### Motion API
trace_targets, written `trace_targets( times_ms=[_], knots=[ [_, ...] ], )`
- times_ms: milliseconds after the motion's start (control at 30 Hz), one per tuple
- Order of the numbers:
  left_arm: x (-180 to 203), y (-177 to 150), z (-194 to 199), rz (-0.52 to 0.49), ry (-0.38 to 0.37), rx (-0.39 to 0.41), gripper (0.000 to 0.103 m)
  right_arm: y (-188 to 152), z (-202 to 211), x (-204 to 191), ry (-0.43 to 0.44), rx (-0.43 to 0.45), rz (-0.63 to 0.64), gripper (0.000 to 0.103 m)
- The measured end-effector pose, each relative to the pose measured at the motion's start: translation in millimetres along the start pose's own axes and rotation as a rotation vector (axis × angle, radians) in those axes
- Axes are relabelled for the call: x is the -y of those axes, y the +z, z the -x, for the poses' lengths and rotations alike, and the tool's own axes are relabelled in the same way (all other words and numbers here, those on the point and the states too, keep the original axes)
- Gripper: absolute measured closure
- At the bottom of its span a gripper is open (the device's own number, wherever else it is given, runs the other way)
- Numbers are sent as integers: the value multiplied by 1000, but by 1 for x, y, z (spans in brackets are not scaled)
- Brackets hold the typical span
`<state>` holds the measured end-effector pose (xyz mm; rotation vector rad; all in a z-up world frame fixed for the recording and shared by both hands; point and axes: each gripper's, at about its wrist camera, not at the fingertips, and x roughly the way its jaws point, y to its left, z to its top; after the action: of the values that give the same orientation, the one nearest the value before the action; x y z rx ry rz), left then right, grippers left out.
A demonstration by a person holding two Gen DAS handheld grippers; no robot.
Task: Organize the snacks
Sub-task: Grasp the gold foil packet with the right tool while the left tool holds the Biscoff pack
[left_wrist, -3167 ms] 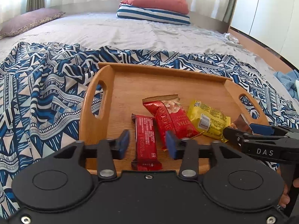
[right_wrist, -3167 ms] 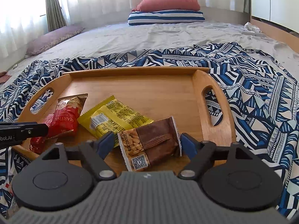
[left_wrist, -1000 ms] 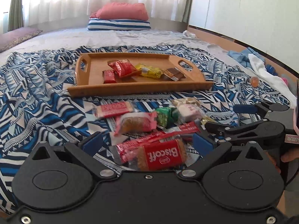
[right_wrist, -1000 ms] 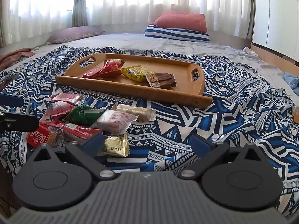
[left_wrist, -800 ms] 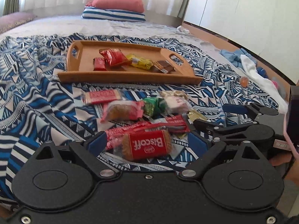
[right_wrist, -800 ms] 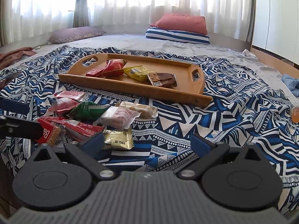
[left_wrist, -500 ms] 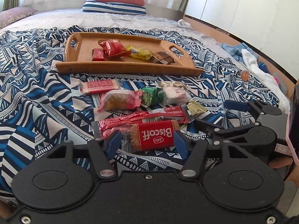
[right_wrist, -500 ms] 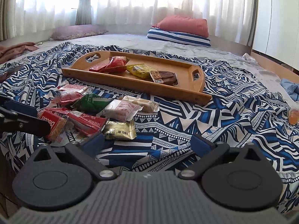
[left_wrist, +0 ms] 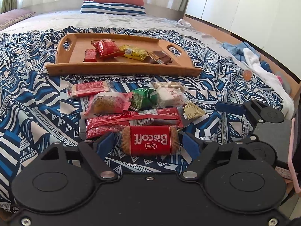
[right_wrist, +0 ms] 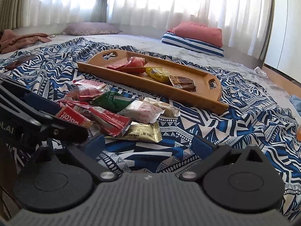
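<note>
Lying crosswise between the opening jaws of the left gripper [left_wrist: 148, 144], long axis spanning pad to pad, on the bed: the Biscoff pack [left_wrist: 149, 140], nearest snack of the pile. Spread wide and empty just right of it, beside the gold sachet [right_wrist: 142, 133]: the right gripper [right_wrist: 148, 146]. Farther off, straight ahead beyond the pile: the tray [left_wrist: 122, 68], four snacks already in it.
</note>
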<state>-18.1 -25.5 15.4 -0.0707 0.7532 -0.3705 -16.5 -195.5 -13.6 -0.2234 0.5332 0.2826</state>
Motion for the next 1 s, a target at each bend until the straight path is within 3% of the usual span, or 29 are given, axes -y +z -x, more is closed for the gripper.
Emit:
trace_targets(
  times_ms=[233,867,1000],
  knots=[
    [4,1,7,-34,19,5,42,-2,-2,3,15,-3,-30,0],
    [-41,17,24,80,130,60,42,16,-21,-20,15,-34,-49,0],
    [-47,16,23,89,141,60,42,15,-19,-21,27,-44,-44,8]
  ],
)
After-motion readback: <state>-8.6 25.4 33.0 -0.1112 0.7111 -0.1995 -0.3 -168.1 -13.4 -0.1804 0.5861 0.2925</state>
